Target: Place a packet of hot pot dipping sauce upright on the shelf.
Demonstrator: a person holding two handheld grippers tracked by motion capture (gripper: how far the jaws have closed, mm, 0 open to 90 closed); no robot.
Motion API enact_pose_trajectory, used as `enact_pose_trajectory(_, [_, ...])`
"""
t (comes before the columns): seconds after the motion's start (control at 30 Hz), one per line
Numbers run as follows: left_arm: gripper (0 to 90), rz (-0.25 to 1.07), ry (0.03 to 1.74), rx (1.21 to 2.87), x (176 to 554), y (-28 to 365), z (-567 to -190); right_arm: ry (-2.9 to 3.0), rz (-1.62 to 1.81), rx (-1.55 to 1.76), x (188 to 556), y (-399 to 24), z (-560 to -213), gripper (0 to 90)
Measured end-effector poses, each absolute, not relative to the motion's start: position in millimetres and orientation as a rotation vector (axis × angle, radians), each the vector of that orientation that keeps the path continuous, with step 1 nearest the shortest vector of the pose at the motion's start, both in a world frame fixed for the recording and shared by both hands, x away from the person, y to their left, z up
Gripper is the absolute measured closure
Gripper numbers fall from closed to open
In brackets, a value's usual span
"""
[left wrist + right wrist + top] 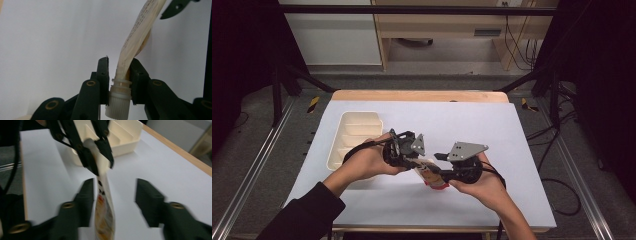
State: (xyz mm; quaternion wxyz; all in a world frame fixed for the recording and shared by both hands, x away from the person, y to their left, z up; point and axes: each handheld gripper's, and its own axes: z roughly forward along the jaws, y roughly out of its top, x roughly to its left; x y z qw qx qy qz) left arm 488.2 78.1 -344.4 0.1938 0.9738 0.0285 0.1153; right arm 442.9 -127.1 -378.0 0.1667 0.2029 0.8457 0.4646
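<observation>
The white cap (118, 102) and neck of a soft spouted pouch (140, 32) are clamped between the jaws of the left gripper (119, 75), whose pads are pressed against both sides of the spout. The jaws of the right gripper (115, 200) are spread apart, with the printed body of the pouch (105, 217) hanging between them, close to one pad but gripped by neither.

A handover from right to left is judged to be nearly done: the pouch is taken by its spout and is released at its body. What is left is judged to be the carrying and setting down, perhaps into the cream divided tray (357, 137), though that cannot be told for certain.

In the high view, the pouch (432, 176) is held just above the white table (492, 130), between the two grippers. The left gripper (404, 150) is reached in from the left hand (372, 162) and the right gripper (462, 162) from the right hand (482, 182), both forearms angled inward from the near edge.
</observation>
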Motion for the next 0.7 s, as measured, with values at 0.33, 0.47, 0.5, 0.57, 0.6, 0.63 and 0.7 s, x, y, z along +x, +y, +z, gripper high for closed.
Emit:
enact_pose_trajectory(0.33, [72.8, 0.323, 0.082, 2.753, 488, 72, -342, 2.378, 1.184, 0.791, 443, -150, -411, 7.4])
enact_pose_trajectory(0.47, [72.8, 0.324, 0.087, 2.763, 489, 68, -340, 2.349, 1.17, 0.947, 444, -161, -417, 6.1])
enact_pose_trajectory(0.5, [72.8, 0.324, 0.087, 2.763, 489, 68, -340, 2.349, 1.17, 0.947, 444, -161, -417, 6.1])
enact_pose_trajectory(0.57, [72.8, 0.313, 0.096, 2.768, 491, 67, -339, 2.32, 1.124, 0.968, 442, -167, -420, 6.9])
enact_pose_trajectory(0.6, [72.9, 0.296, 0.109, 2.762, 492, 67, -338, 2.313, 1.11, 0.966, 441, -173, -424, 6.7])
enact_pose_trajectory(0.63, [72.9, 0.293, 0.115, 2.761, 493, 66, -337, 2.313, 1.11, 0.966, 441, -173, -424, 6.7])
enact_pose_trajectory(0.7, [72.9, 0.294, 0.109, 2.776, 493, 61, -337, 2.313, 1.12, 1.011, 443, -177, -429, 6.7])
